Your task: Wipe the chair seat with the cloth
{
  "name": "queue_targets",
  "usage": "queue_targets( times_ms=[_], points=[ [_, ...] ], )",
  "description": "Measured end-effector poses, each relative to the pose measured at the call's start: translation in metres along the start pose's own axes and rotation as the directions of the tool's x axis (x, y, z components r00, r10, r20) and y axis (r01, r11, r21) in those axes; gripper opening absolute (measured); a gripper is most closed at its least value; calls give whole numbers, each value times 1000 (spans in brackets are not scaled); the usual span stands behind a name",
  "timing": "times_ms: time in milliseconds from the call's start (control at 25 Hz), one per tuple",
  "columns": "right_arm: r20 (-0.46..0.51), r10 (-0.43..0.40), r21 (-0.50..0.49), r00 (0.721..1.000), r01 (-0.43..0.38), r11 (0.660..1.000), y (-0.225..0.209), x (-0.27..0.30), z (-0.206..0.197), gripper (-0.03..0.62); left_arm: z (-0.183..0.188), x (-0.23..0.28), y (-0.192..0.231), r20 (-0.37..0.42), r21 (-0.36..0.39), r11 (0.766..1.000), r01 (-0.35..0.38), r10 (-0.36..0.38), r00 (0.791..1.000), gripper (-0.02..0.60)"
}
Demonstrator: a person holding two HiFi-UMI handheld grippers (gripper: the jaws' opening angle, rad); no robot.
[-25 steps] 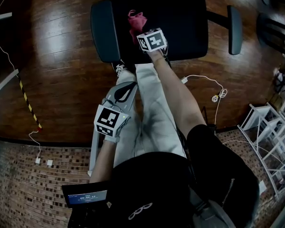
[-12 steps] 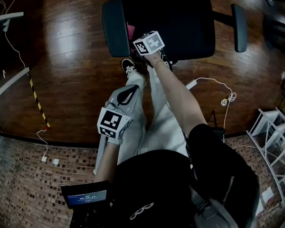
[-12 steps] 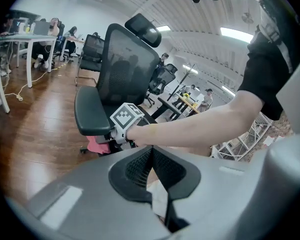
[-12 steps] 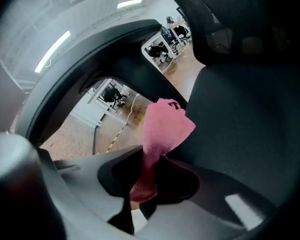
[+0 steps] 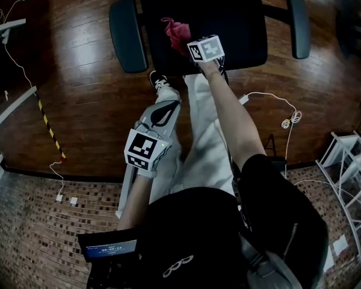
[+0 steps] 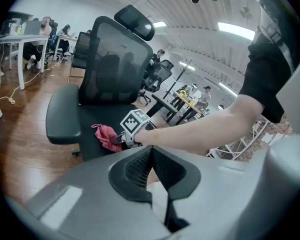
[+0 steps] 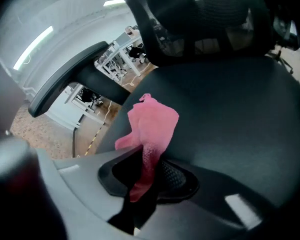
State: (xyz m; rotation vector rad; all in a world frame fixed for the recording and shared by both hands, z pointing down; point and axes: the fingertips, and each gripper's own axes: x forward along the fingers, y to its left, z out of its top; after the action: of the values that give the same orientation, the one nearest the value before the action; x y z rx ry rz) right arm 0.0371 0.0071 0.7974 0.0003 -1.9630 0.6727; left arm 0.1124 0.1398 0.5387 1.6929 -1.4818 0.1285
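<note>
Our right gripper [image 7: 145, 179] is clamped on the pink cloth [image 7: 152, 121]. One end of the cloth is pinched between the jaws, and the rest bunches up just ahead of them, lying on the black chair seat [image 7: 230, 99]. In the head view we see the cloth sitting toward the seat's front edge, on the side nearer the armrest [image 5: 126, 35] at that view's left. Our left gripper [image 6: 151, 166] is nowhere near it. It's held back over our trouser leg [image 5: 192, 137], well apart from the chair, with its jaws pressed together and nothing between them. The chair stands on a wooden floor [image 5: 78, 89], and a white cable [image 5: 271, 101] lies on the floor off to the right.
</note>
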Motion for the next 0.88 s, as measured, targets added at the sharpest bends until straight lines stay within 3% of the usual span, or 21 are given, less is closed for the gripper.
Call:
queue_targets(
  times_ms=[320,520,720,800,880],
  points=[
    [-5,-150,54,989,150,987,-110,-67,-33,67,17,31,-26,-23,17,999,37,-37,999,-8],
    [-8,-288,55,957,288,956,-167,-112,-49,67,24,46,-35,-37,25,998,60,-59,998,-8],
    [-5,-450,76,893,449,890,-215,-166,-63,67,26,54,-46,-42,32,996,88,-87,995,-8],
    [-11,-531,80,847,530,844,-232,-190,-67,67,26,54,-50,-47,43,994,96,-94,994,-8],
    [-25,-628,80,778,627,775,-248,-217,-71,67,25,53,-52,-46,46,994,102,-100,994,-8]
  ],
)
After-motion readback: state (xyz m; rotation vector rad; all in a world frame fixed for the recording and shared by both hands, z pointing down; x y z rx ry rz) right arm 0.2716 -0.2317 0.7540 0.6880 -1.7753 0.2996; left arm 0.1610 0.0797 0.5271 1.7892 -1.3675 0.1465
